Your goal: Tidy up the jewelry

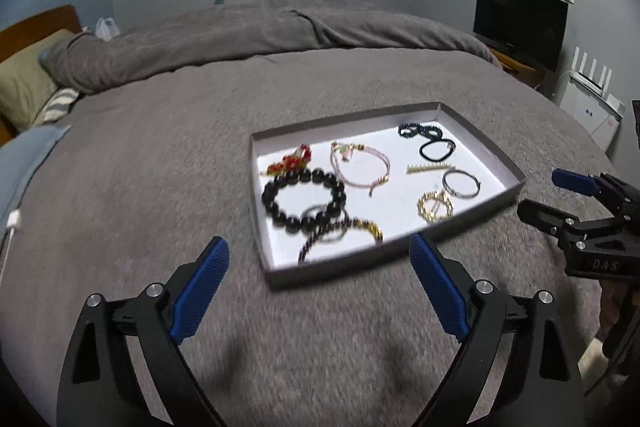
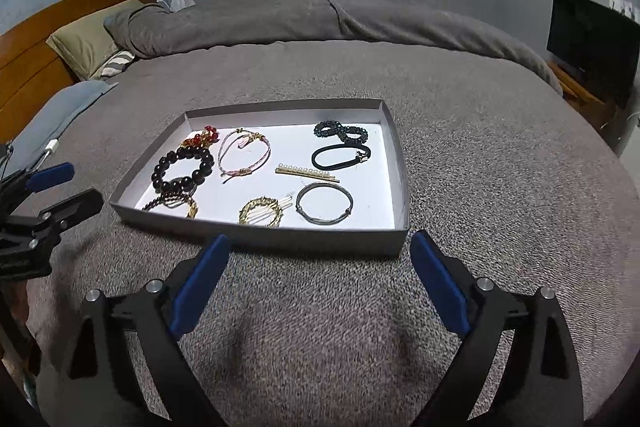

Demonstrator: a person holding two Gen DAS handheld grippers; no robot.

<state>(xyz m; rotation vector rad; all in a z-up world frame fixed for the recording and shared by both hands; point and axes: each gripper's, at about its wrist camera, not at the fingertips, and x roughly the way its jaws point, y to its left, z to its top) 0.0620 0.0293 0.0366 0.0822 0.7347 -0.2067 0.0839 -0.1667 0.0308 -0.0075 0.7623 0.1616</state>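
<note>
Tray: matt grey cardboard, smooth white floor. Bead bracelet: glossy black. Round clip: shiny gold metal. Blanket: rough grey cloth. Headboard: smooth wood.

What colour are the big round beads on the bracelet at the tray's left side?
Glossy black on the beaded bracelet, clearest in the right wrist view.

Grey tray, white inside; black bead bracelet; possibly gold clip.
</note>
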